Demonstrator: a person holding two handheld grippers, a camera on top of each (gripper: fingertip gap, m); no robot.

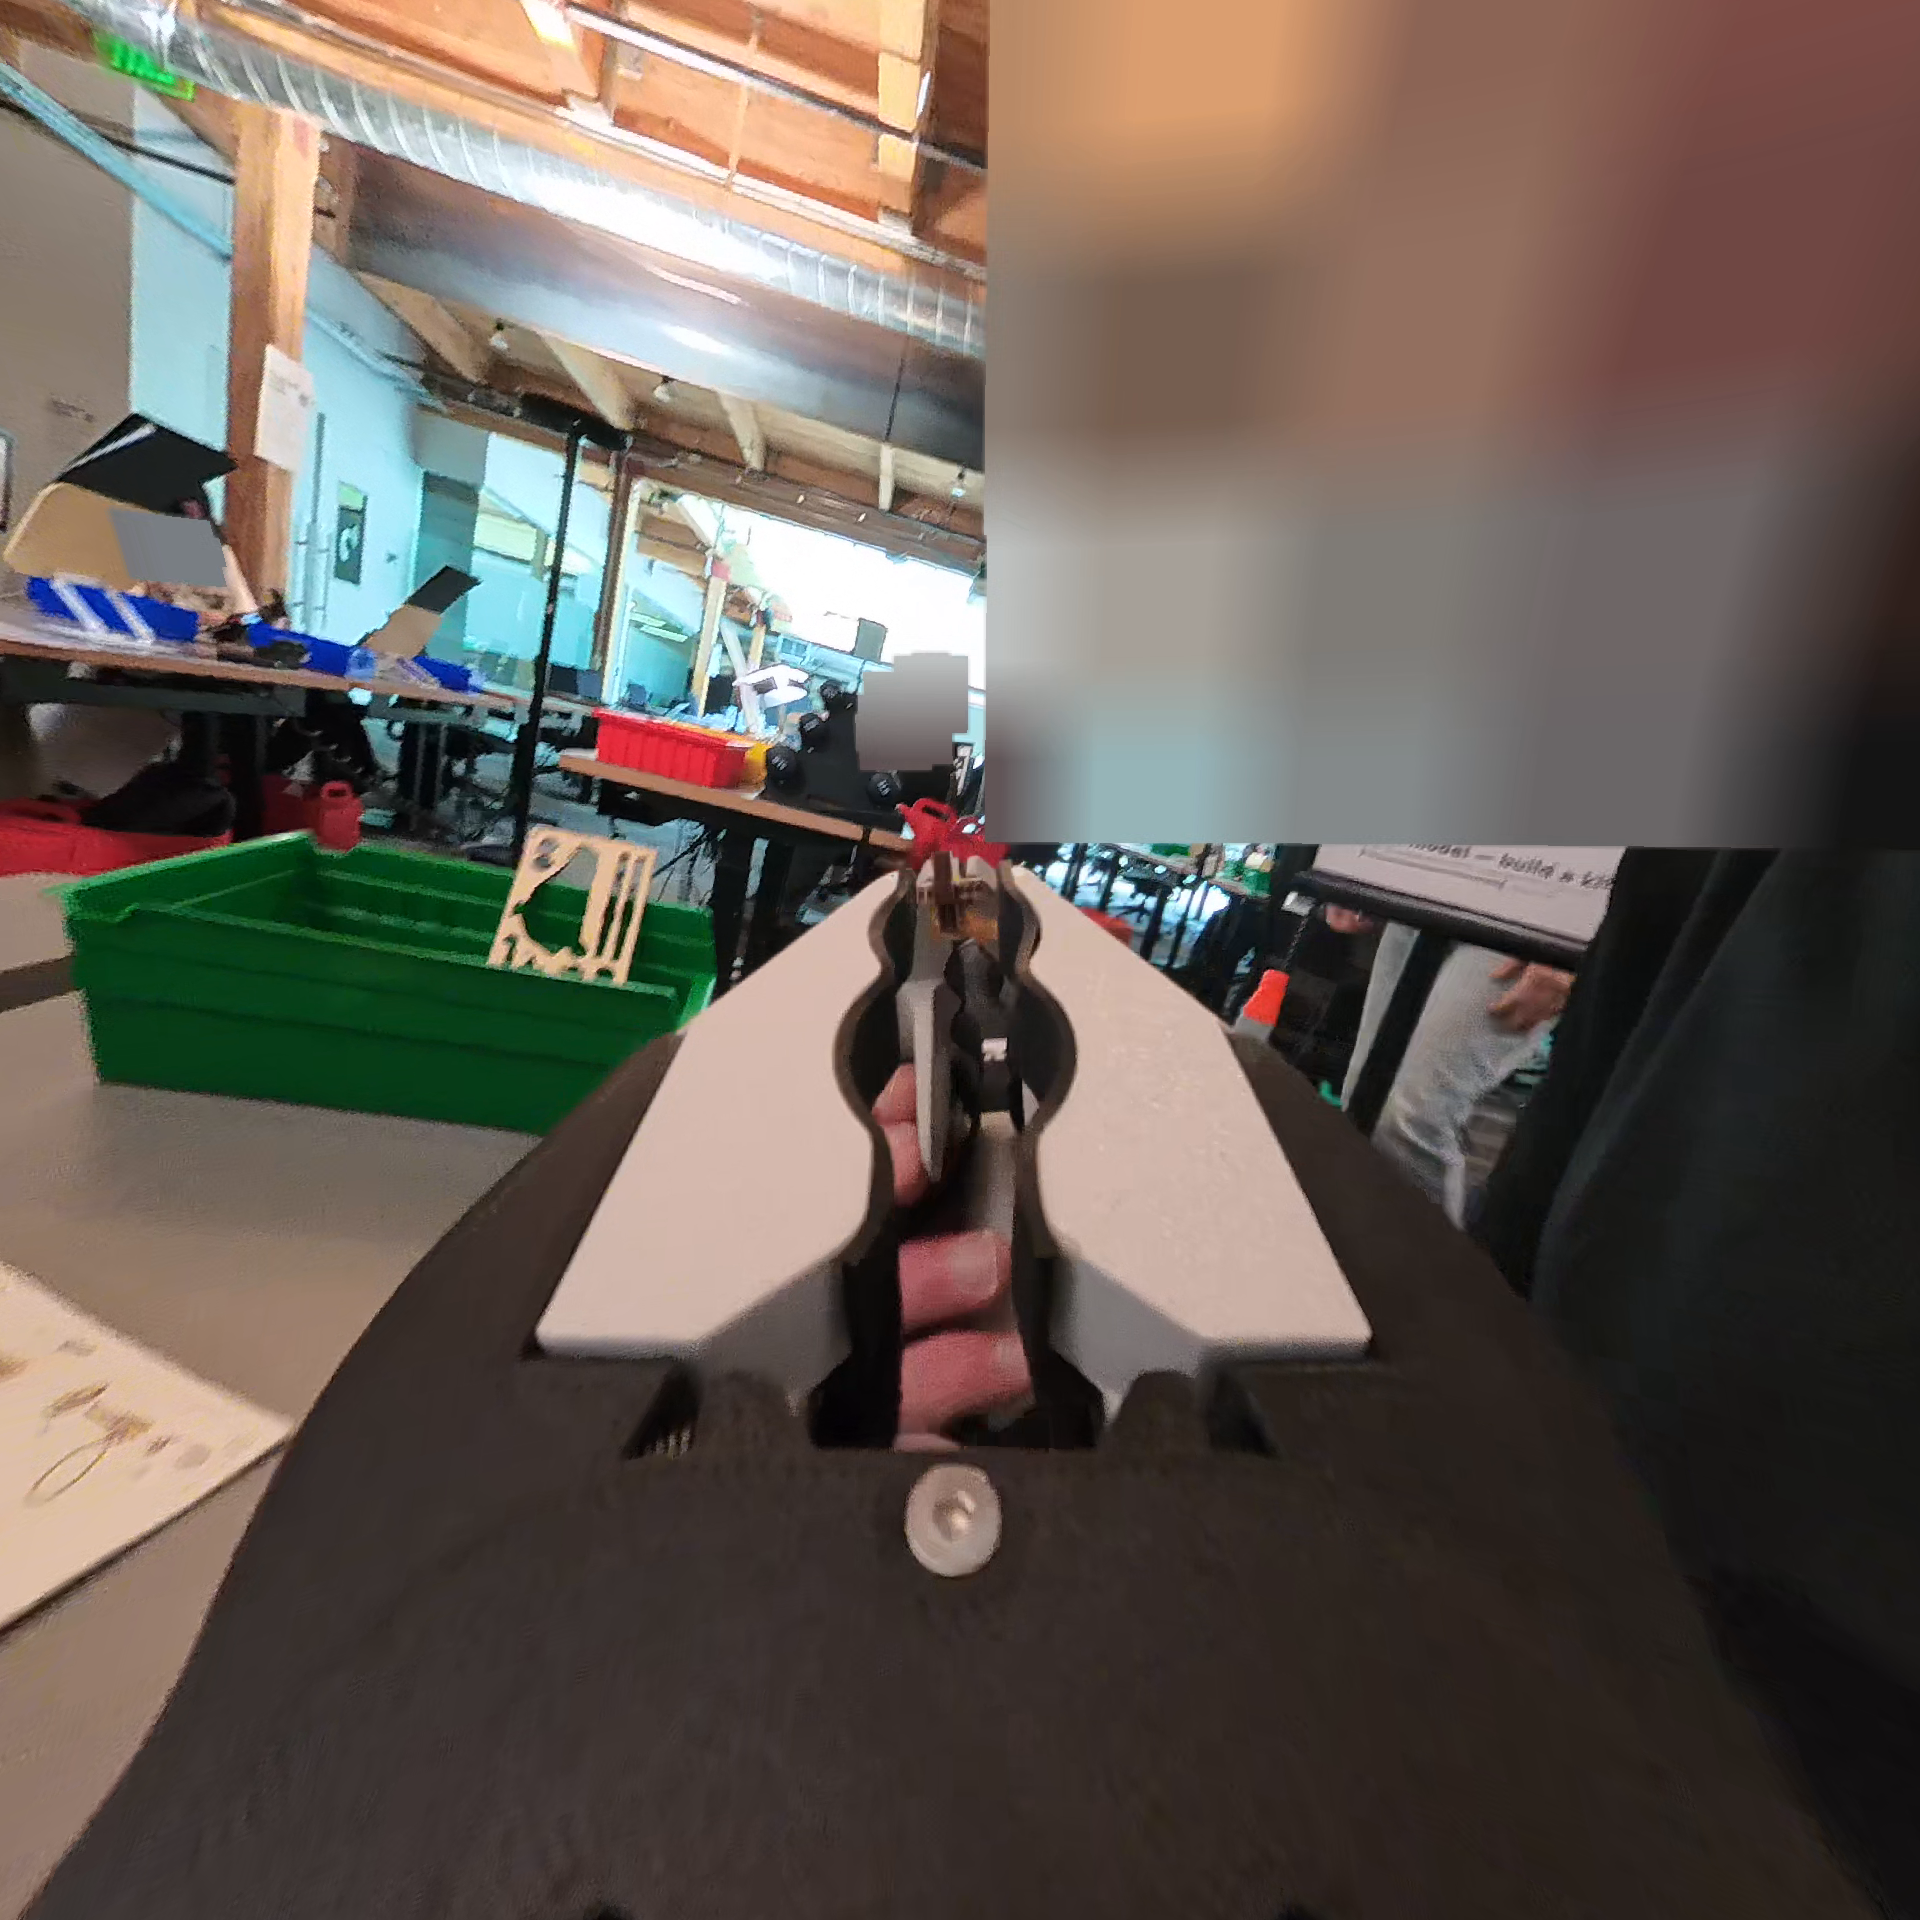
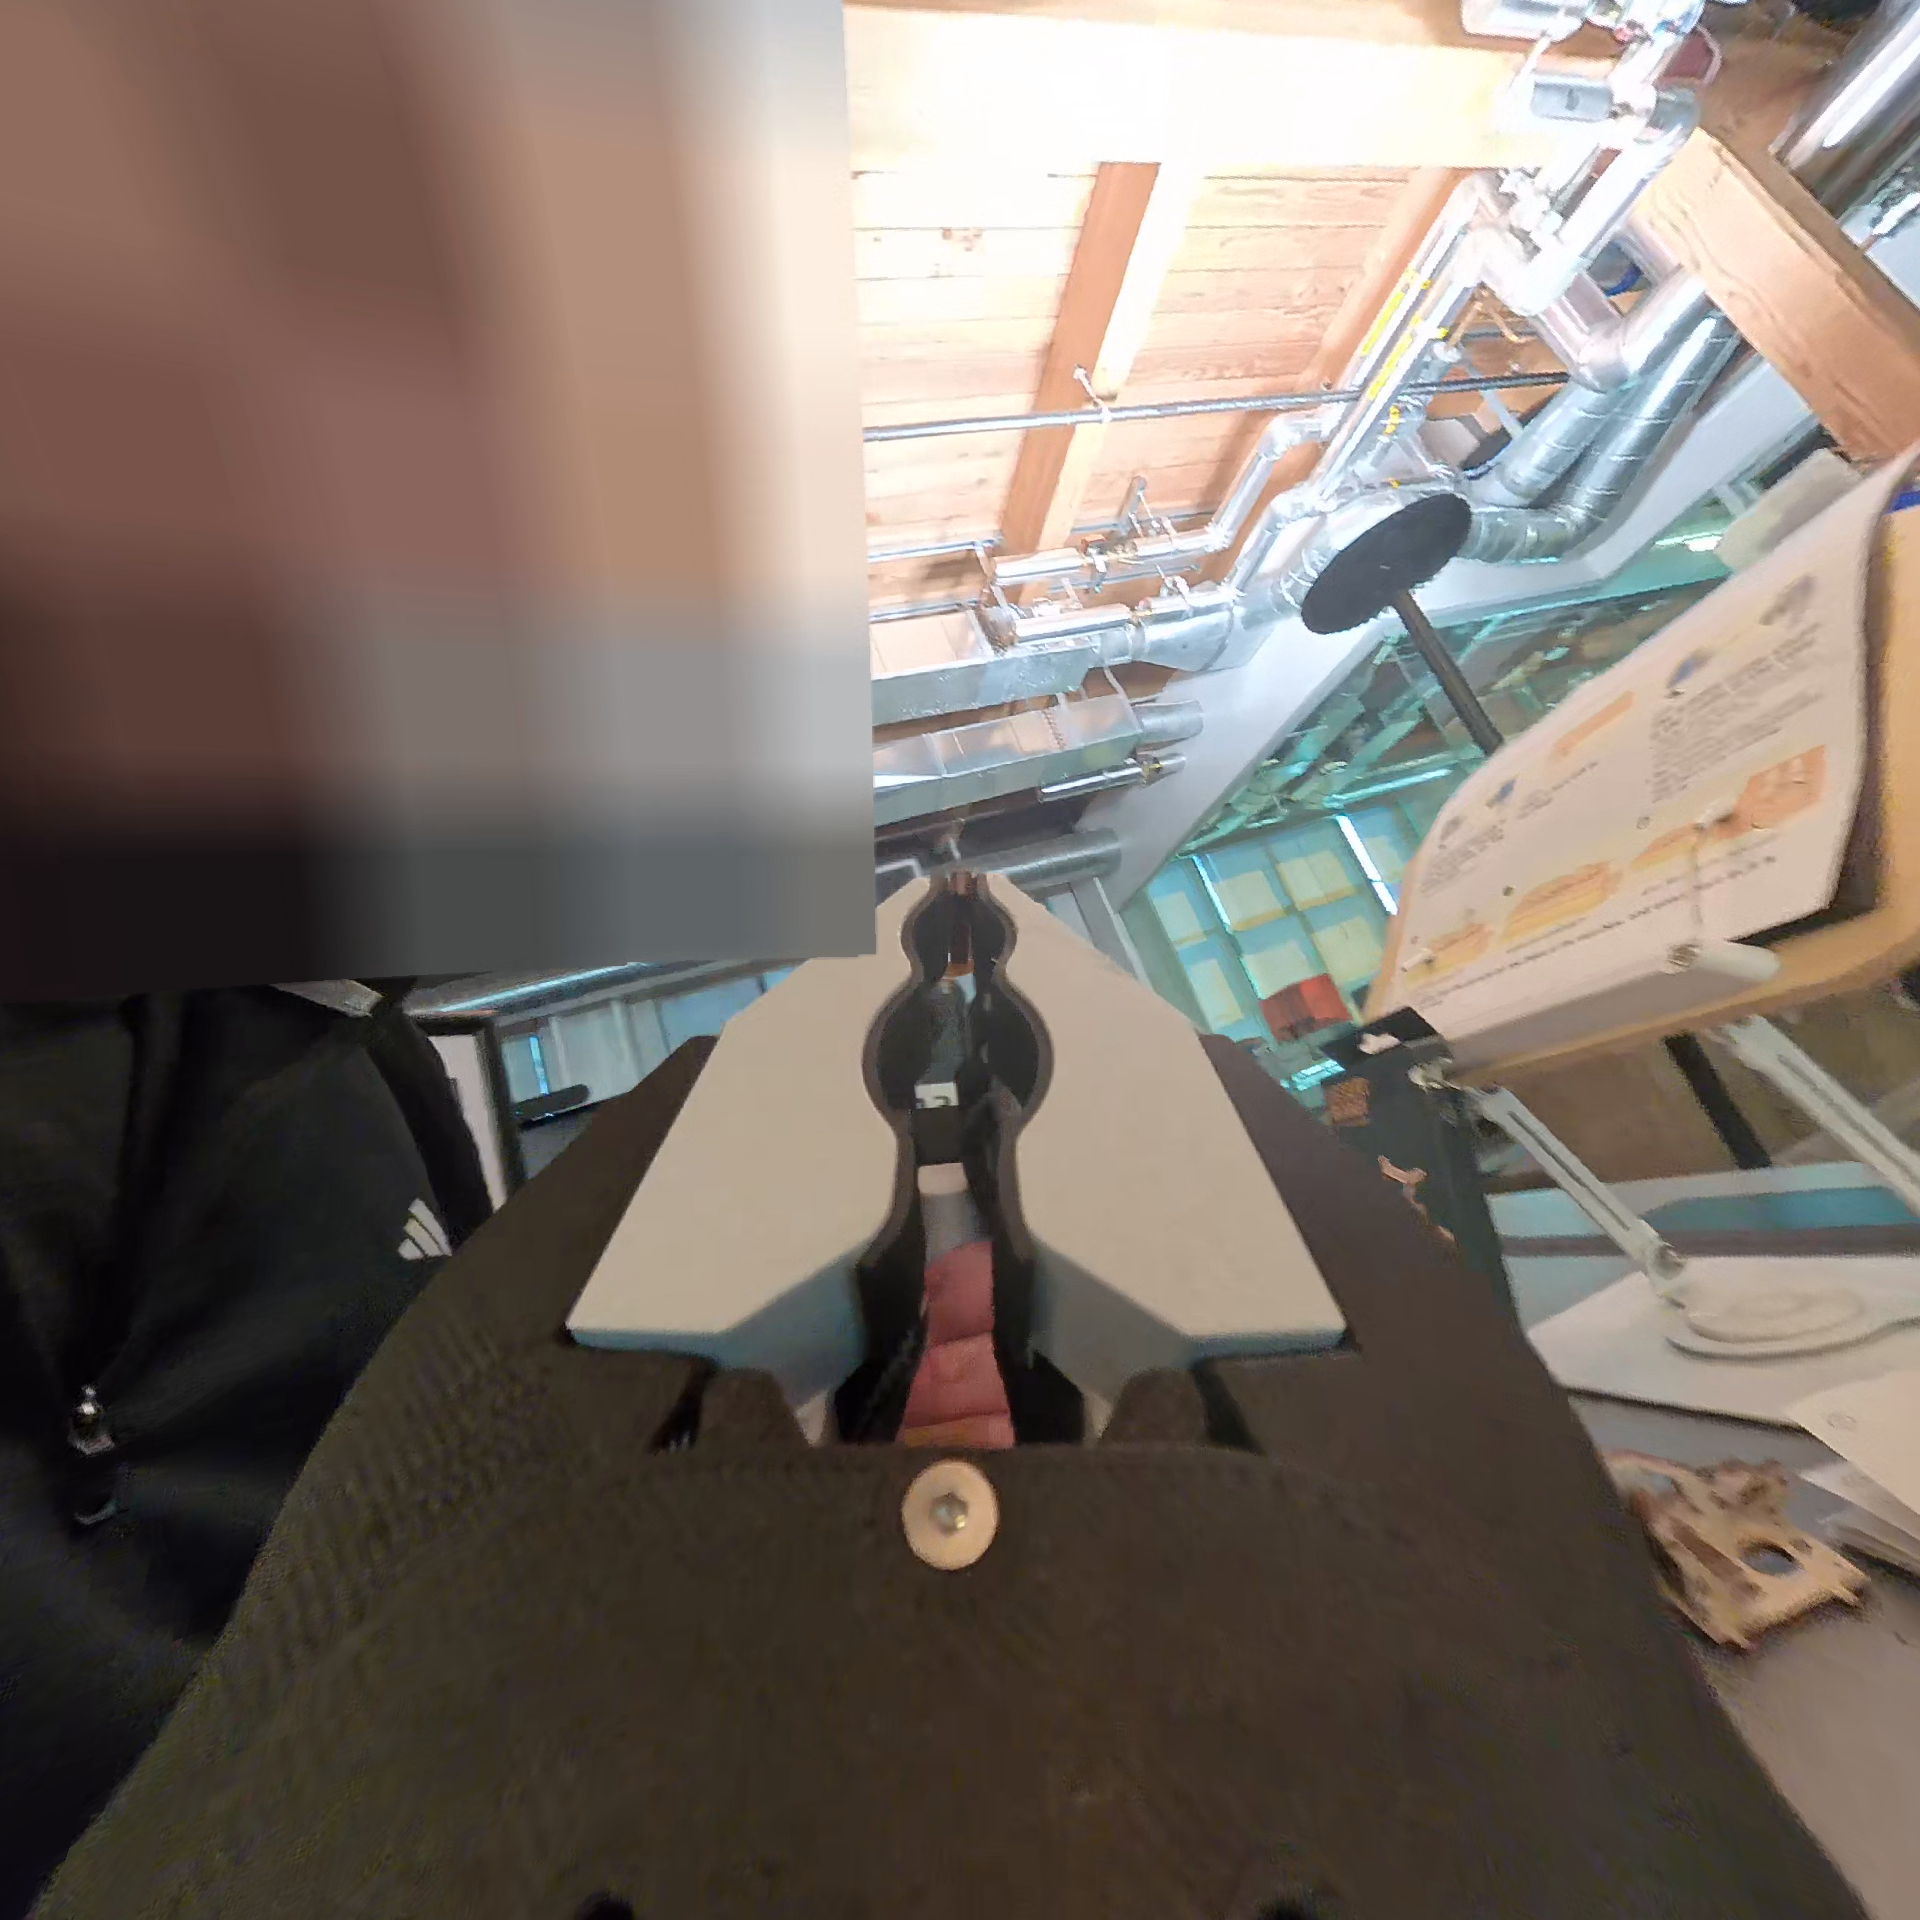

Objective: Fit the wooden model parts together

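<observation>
Left gripper [image 1: 954, 878] clamped at its tips on a small brown wooden part with red bits [image 1: 951, 847] sticking out above; raised off the desk [image 1: 260, 1195], pointing level toward the right gripper's side. Right gripper [image 2: 964, 891] nearly together at the tips, pinching a small brown wooden piece [image 2: 964, 940]; tilted steeply upward, ceiling pipes behind. Both held in mid-air, tip to tip, close to the person's chest; opposite gripper and holding hand [image 1: 951, 1278] seen through each finger gap

Step judged: mating the two small pieces in the air, slot to tab. Actual contact between them too small and hidden to tell

Next move calls for: fine alignment of the two pieces, then a short straight push; firm grip both sides, no twist, thin wood likely to snap

Outward: punched wooden sheet [image 1: 574, 914] leaning upright in green tray [image 1: 312, 1039]; another spent wooden sheet [image 2: 1735, 1548] flat on desk at right; instruction sheet [image 2: 1642, 790] on a stand
</observation>
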